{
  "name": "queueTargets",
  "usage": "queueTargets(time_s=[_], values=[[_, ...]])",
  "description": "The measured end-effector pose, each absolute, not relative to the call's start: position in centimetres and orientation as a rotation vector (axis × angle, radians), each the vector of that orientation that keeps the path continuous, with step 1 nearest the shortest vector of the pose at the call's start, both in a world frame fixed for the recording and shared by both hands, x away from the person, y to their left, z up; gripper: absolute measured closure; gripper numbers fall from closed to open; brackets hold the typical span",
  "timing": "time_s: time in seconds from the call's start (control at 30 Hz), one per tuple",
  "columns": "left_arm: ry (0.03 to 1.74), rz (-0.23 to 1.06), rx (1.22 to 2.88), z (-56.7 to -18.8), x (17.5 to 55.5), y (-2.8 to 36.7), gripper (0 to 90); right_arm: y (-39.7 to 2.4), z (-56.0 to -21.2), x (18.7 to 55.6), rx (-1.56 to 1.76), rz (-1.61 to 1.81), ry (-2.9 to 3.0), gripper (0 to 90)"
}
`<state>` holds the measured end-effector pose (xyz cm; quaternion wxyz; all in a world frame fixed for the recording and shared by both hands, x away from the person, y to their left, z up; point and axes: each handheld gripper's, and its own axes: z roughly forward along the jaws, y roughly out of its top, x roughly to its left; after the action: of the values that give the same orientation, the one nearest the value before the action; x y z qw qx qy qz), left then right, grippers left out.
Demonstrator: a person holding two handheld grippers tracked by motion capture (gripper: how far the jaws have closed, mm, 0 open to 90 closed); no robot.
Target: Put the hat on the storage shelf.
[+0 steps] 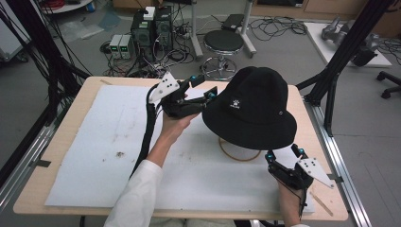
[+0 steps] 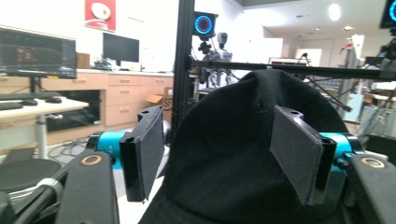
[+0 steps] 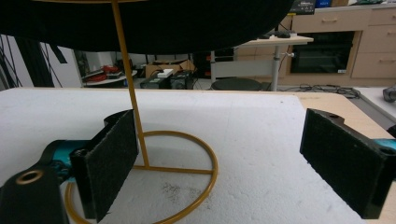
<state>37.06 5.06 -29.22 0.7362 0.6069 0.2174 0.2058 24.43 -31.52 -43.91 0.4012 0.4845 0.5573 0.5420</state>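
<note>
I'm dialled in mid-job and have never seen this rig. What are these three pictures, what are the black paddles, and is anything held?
There is no robot arm: a person holds a pair of tongs in each hand.

The high view looks down on the table. The left tongs reach toward the black hat; the right tongs sit near the table's front right, below the hat's brim.

The other two pictures come from cameras riding on the tongs; the black paddles are their own jaws. In the left gripper view the jaws stand open on either side of the hat, not clamped. In the right gripper view the open jaws face the yellow wire stand, whose ring base lies on the white sheet and whose post carries the hat.

So nothing is held: the hat rests on the stand.
</note>
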Motion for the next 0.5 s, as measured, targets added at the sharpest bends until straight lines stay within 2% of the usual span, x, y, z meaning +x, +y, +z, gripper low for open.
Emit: queueTargets(time_s=[0.17, 0.5], values=[[0.505, 0.469, 1.323, -29.5, 37.1, 5.6, 30.9, -31.5, -43.9, 24.4, 1.226, 1.374, 1.411, 10.7], [0.504, 0.536, 1.331, -30.2, 36.2, 7.1, 28.5, -31.5, -43.9, 24.5, 1.226, 1.376, 1.414, 10.7]])
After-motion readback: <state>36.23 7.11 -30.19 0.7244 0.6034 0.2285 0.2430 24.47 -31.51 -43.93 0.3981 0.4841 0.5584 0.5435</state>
